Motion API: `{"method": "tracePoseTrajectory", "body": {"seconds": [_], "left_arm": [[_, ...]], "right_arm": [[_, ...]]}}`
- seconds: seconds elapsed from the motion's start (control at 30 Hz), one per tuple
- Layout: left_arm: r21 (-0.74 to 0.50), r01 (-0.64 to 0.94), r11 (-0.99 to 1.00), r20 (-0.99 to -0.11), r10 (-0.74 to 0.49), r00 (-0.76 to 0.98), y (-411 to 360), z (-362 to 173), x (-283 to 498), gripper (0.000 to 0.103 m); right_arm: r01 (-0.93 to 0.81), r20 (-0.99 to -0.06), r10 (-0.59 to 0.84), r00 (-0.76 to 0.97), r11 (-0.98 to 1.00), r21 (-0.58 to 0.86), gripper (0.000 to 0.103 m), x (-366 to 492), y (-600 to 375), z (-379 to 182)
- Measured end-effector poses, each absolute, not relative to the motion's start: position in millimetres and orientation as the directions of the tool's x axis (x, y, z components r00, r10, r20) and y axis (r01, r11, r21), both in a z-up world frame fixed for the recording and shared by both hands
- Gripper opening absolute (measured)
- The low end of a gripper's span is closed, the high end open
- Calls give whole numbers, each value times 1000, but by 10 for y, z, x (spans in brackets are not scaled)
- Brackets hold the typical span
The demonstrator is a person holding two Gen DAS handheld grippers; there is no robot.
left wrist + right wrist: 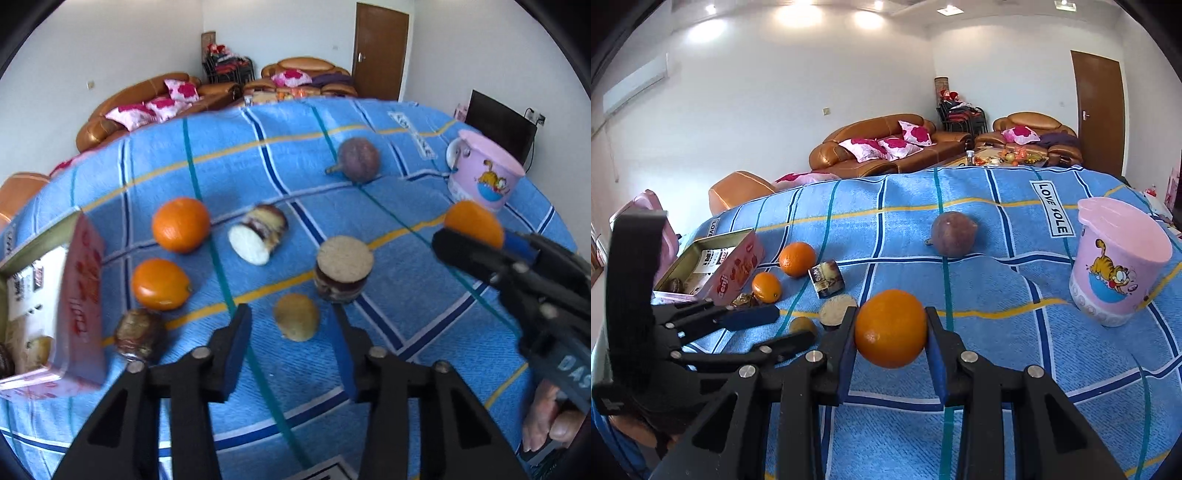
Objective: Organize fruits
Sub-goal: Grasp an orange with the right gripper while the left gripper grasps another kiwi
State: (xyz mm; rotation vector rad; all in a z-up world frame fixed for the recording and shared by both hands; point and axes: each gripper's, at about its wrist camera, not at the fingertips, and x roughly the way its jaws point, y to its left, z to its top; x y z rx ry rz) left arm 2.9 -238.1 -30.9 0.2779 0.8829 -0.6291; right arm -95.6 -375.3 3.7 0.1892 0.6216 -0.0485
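The right gripper [891, 328], a black two-finger tool with blue pads, is clamped on 1 round orange fruit [890, 328], held clear above the blue checked cloth [997, 350] that covers the table. The left gripper [291, 347] points down at the cloth with its jaws standing a little apart; 1 small yellow-brown fruit [296, 316] lies just beyond the fingertips, between their lines, and the pads do not press on it. Behind that fruit stands 1 short round jar with a tan cork-like lid [343, 268], and to its left lies 1 tipped jar with a white end [257, 239]. Further left, 2 more oranges [181, 224] [159, 283] rest on the cloth, near the open pink tin box [79, 295] at the left edge, with 1 dark foil-wrapped item [139, 334] just beside the box. 1 round purple fruit with a short stem [358, 159] sits alone toward the far side. At far right stands 1 pink plastic bucket with a cartoon cat print [1115, 266], upright. A person's fingers [554, 421] show at the right gripper's handle.
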Motion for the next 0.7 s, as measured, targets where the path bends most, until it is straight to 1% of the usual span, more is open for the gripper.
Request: {"method": "tracePoseTrajectory", "body": {"seconds": [0.07,0.1,0.17,0.4,0.6,0.7], "left_arm": [[-28,616,787,-781,-401,478,-2387,-333,30,37],[-32,615,788,-780,-404,478,-2386,-331,39,32],[-37,611,791,-779,-406,478,-2380,-330,53,26],[-84,603,793,-772,-435,464,-2306,-313,50,26],[-107,604,790,-699,-492,519,-2187,-167,-85,26],[-112,603,790,-689,-499,526,-2141,-126,-138,26]], "right_arm": [[106,-579,7,815,981,160,36,-968,-3764,47],[108,-578,4,816,981,159,36,-969,-3767,51],[111,-578,0,816,982,156,36,-971,-3770,54],[124,-565,-26,825,983,135,36,-998,-3770,75],[166,-530,-88,843,981,101,36,-1041,-3805,122],[183,-516,-107,850,978,98,36,-1061,-3825,143]]}}
